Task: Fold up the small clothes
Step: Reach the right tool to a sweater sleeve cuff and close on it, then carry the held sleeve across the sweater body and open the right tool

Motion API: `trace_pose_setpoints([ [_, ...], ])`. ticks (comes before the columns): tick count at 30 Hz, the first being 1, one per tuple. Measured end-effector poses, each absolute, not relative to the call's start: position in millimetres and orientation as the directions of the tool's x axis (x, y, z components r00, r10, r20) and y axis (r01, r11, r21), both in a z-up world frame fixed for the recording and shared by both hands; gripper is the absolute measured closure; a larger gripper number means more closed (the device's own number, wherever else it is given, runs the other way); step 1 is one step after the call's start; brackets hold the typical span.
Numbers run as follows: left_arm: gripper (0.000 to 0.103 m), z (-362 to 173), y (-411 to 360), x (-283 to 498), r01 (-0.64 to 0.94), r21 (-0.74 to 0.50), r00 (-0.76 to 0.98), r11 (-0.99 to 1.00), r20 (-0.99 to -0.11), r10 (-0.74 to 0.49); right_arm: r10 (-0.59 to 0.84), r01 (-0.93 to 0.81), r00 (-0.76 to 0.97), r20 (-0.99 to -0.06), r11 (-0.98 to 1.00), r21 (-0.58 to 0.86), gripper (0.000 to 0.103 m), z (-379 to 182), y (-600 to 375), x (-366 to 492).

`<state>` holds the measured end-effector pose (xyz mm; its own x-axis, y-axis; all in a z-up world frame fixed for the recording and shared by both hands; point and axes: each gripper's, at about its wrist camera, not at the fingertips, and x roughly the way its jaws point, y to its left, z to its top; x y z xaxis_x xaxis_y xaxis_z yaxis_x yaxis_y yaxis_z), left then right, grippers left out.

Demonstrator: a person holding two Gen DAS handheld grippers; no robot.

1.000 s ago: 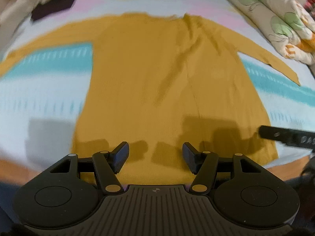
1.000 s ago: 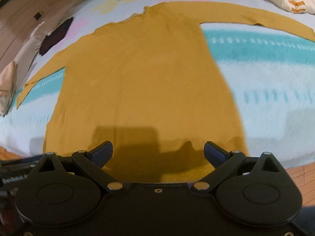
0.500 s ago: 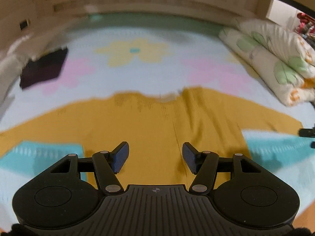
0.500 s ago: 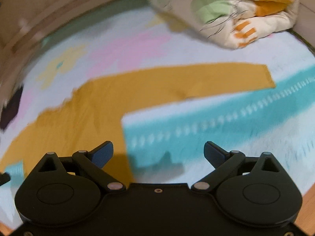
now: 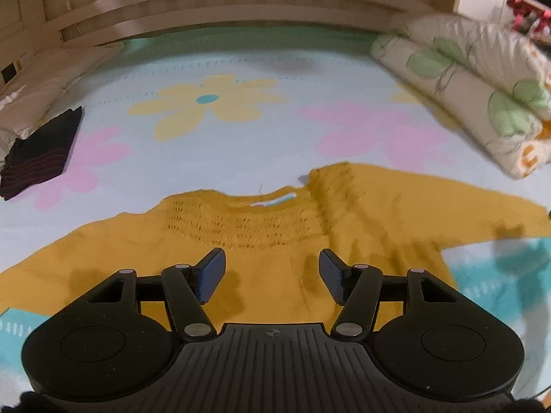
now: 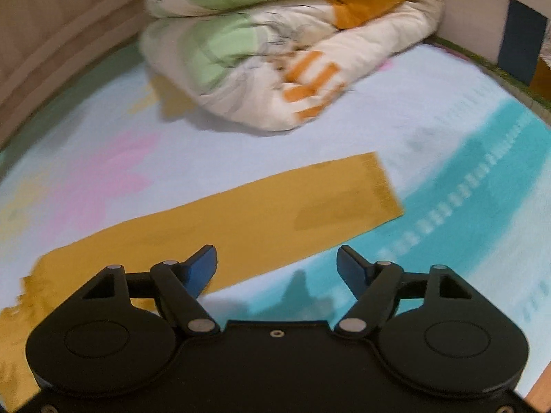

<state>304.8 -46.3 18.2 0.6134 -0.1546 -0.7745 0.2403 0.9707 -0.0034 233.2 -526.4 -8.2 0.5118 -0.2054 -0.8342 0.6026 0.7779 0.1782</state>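
Both views slid up from hem to neckline and sleeve. Your left tongs [image 5: 272, 275] hang released over the yellow sweater [image 5: 261, 241], flat on the bed [image 5: 241, 158]; your right tongs [image 6: 277, 268] are closing empty near the sleeve [image 6: 241, 213], so you risk pinching sheet too.

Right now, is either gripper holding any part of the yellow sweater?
Nothing is held. The left gripper hangs open over the yellow sweater below its neckline. The right gripper is closing above the sleeve, with nothing between its fingers.
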Motion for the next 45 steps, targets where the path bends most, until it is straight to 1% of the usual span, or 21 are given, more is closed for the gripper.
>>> trace_pose_setpoints([
  [4, 0.044, 5, -45, 313, 0.24, -0.012, 0.575, 0.971, -0.804, -0.152, -0.219, 0.637, 0.502, -0.836, 0.748, 0.187, 0.028, -23, -558, 233],
  [6, 0.044, 0, -42, 317, 0.232, -0.001, 0.569, 0.973, -0.811, -0.137, -0.213, 0.652, 0.504, -0.837, 0.729, 0.208, 0.028, -31, -570, 232],
  [10, 0.044, -5, -35, 322, 0.215, 0.015, 0.563, 0.977, -0.819, -0.111, -0.199, 0.668, 0.501, -0.842, 0.707, 0.231, 0.032, -50, -588, 232],
  [14, 0.044, -8, -29, 328, 0.189, 0.03, 0.562, 0.981, -0.823, -0.083, -0.2, 0.675, 0.497, -0.844, 0.7, 0.232, 0.031, -62, -599, 230],
  [18, 0.044, -10, -28, 332, 0.182, 0.041, 0.56, 0.982, -0.826, -0.069, -0.198, 0.667, 0.532, -0.823, 0.697, 0.264, 0.031, -68, -611, 228],
  [19, 0.044, -11, -29, 333, 0.183, 0.044, 0.56, 0.982, -0.826, -0.067, -0.194, 0.661, 0.537, -0.821, 0.702, 0.266, 0.03, -69, -613, 229],
  [21, 0.044, -12, -29, 335, 0.182, 0.048, 0.557, 0.982, -0.828, -0.063, -0.188, 0.639, 0.541, -0.82, 0.726, 0.255, 0.03, -72, -613, 234],
  [22, 0.044, -12, -28, 335, 0.18, 0.047, 0.556, 0.983, -0.829, -0.062, -0.175, 0.616, 0.55, -0.817, 0.746, 0.255, 0.039, -73, -613, 237],
  [23, 0.044, -12, -27, 336, 0.176, 0.044, 0.555, 0.983, -0.829, -0.063, -0.16, 0.597, 0.552, -0.818, 0.761, 0.254, 0.064, -73, -611, 238],
  [24, 0.044, -11, -26, 337, 0.17, 0.04, 0.556, 0.985, -0.829, -0.062, -0.131, 0.586, 0.553, -0.823, 0.764, 0.272, 0.079, -73, -612, 240],
  [25, 0.044, -10, -24, 338, 0.165, 0.038, 0.557, 0.986, -0.828, -0.061, -0.106, 0.58, 0.563, -0.82, 0.757, 0.3, 0.082, -71, -612, 241],
  [27, 0.044, -7, -20, 341, 0.151, 0.038, 0.565, 0.988, -0.823, -0.055, -0.085, 0.559, 0.584, -0.807, 0.763, 0.324, 0.083, -64, -602, 243],
  [30, 0.044, 2, -7, 345, 0.11, 0.036, 0.581, 0.993, -0.813, -0.035, -0.067, 0.473, 0.618, -0.783, 0.828, 0.303, 0.083, -31, -574, 257],
  [33, 0.044, 9, 9, 348, 0.063, 0.028, 0.591, 0.998, -0.806, -0.014, -0.017, 0.378, 0.668, -0.744, 0.869, 0.32, 0.083, 6, -537, 273],
  [40, 0.044, 23, 60, 346, -0.035, 0.033, 0.607, 0.999, -0.793, 0.047, 0.199, 0.099, 0.743, -0.639, 0.911, 0.399, 0.083, 86, -398, 322],
  [45, 0.044, 29, 108, 344, -0.124, 0.008, 0.604, 0.992, -0.792, 0.082, 0.392, -0.094, 0.708, -0.588, 0.877, 0.471, 0.083, 114, -275, 352],
])
